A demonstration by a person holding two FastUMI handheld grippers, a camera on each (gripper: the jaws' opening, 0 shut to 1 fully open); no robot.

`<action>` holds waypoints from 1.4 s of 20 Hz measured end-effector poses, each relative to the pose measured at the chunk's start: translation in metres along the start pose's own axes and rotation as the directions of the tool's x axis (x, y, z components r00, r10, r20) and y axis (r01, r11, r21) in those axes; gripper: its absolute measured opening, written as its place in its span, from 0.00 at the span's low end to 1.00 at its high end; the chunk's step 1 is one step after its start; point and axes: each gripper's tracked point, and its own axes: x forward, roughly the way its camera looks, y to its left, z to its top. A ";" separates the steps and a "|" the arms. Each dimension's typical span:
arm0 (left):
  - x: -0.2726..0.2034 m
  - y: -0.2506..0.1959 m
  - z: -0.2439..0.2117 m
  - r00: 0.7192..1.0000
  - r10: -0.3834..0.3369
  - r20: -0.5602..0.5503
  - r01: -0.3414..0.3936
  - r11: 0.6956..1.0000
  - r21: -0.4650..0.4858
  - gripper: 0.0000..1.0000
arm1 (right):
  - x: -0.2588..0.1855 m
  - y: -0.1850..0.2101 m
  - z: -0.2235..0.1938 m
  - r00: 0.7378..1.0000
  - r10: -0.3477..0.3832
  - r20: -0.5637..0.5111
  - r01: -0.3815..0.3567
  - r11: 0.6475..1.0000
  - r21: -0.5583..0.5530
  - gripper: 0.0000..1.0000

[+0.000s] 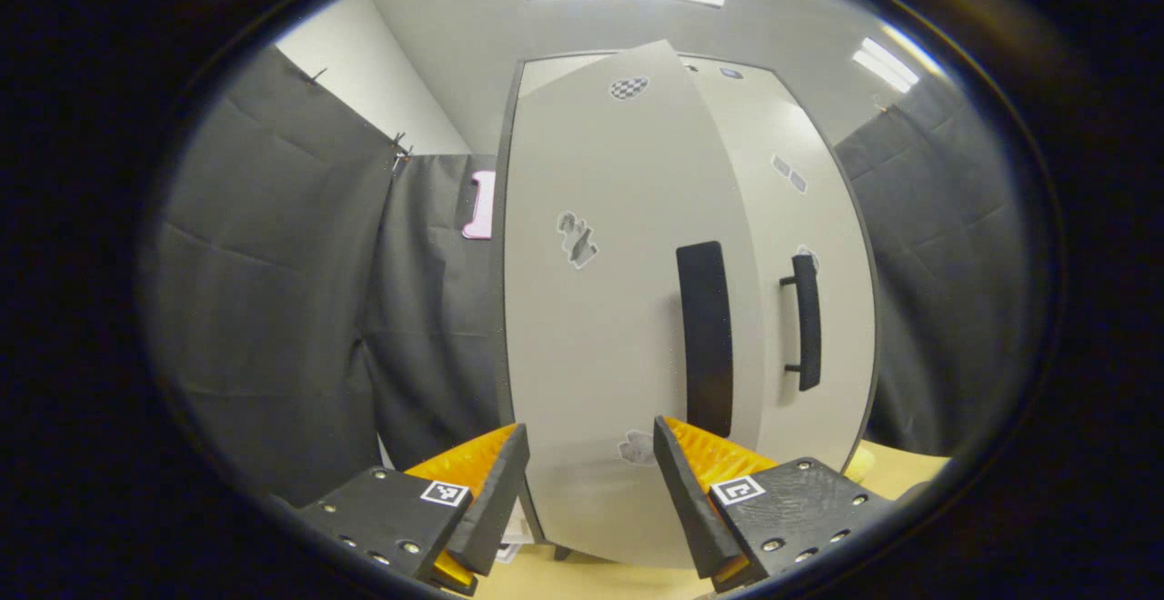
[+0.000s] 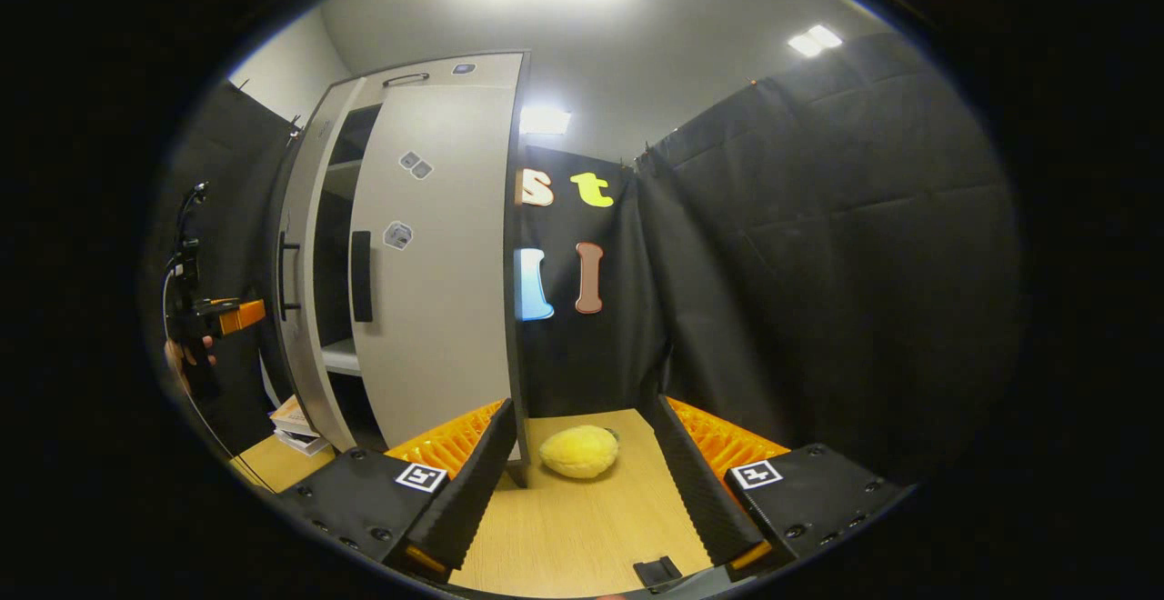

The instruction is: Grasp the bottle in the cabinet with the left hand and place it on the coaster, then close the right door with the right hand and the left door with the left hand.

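Note:
The pale grey cabinet stands close in front of my left gripper, which is open with nothing between its fingers. The left door with its black handle stands ajar, its edge overlapping the right door, whose handle sticks out. In the right gripper view the right door looks shut and the left door is partly open, with shelves in the dark gap. My right gripper is open over the wooden table. The left gripper, held by a hand, is beside the left door.
A yellow plush object lies on the table just ahead of the right gripper. A stack of books sits by the cabinet's foot. A small black piece lies near the table's front edge. Black cloth walls close in around the booth.

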 end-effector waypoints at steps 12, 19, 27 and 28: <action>-0.132 0.036 0.012 0.994 0.106 -0.014 -0.105 0.992 0.069 0.81 | -0.019 0.040 0.019 0.976 0.204 0.069 -0.206 0.979 0.016 0.97; -0.180 0.056 0.007 0.995 0.095 -0.027 -0.093 0.994 0.061 0.81 | -0.062 0.063 0.030 0.974 0.205 0.100 -0.206 0.979 0.002 0.97; -0.223 0.067 0.014 0.997 0.083 -0.009 -0.082 0.994 0.076 0.81 | -0.108 0.072 0.022 0.978 0.183 0.099 -0.184 0.983 0.001 0.97; -0.226 0.069 0.014 0.996 0.083 -0.010 -0.082 0.994 0.076 0.81 | -0.109 0.073 0.022 0.979 0.178 0.103 -0.179 0.984 0.001 0.97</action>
